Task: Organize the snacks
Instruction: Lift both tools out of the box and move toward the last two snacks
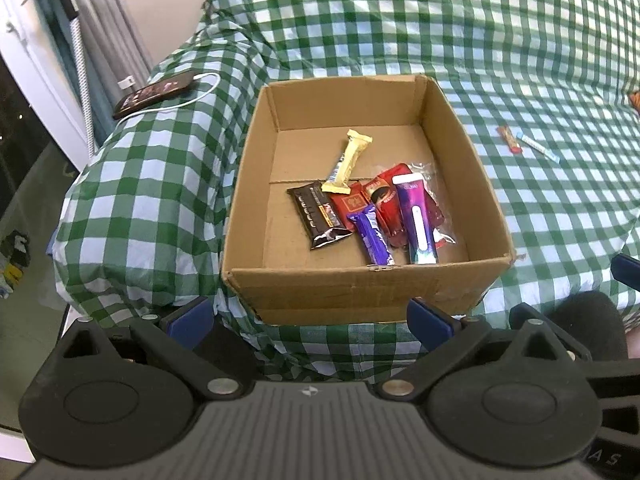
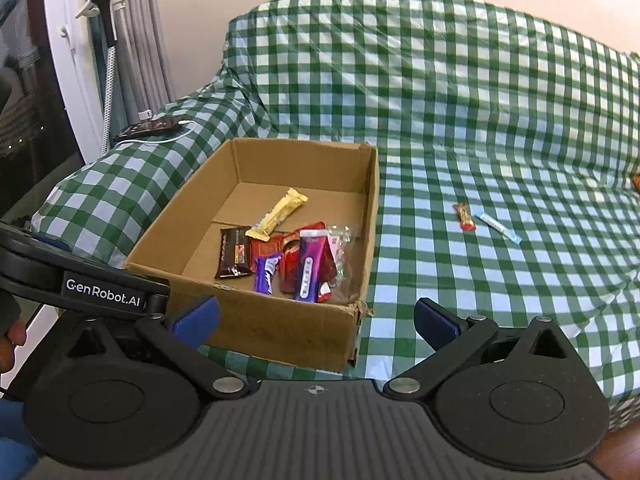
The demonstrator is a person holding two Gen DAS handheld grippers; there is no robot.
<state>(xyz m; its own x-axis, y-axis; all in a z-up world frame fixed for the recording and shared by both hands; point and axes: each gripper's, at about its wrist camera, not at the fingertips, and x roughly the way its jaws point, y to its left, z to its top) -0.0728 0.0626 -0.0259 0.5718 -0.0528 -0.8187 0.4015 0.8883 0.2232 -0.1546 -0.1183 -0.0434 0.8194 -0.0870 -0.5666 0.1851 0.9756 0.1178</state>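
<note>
Several wrapped snack bars are already gathered in the open brown cardboard box (image 2: 280, 320). Two thin snack sticks (image 2: 486, 220) lie on the green checked cloth (image 2: 480, 120), well apart from the box. Both the left gripper (image 1: 310, 316) and the right gripper (image 2: 316, 320) are held spread and empty; a reach rightward is judged next.

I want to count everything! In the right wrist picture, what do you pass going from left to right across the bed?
Black phone on its white cable → brown cardboard box of snacks → small red-and-brown snack bar → thin light-blue stick packet.

Snacks (image 1: 372, 208) in box (image 1: 360, 284), two sticks (image 1: 528, 144) right.
</note>
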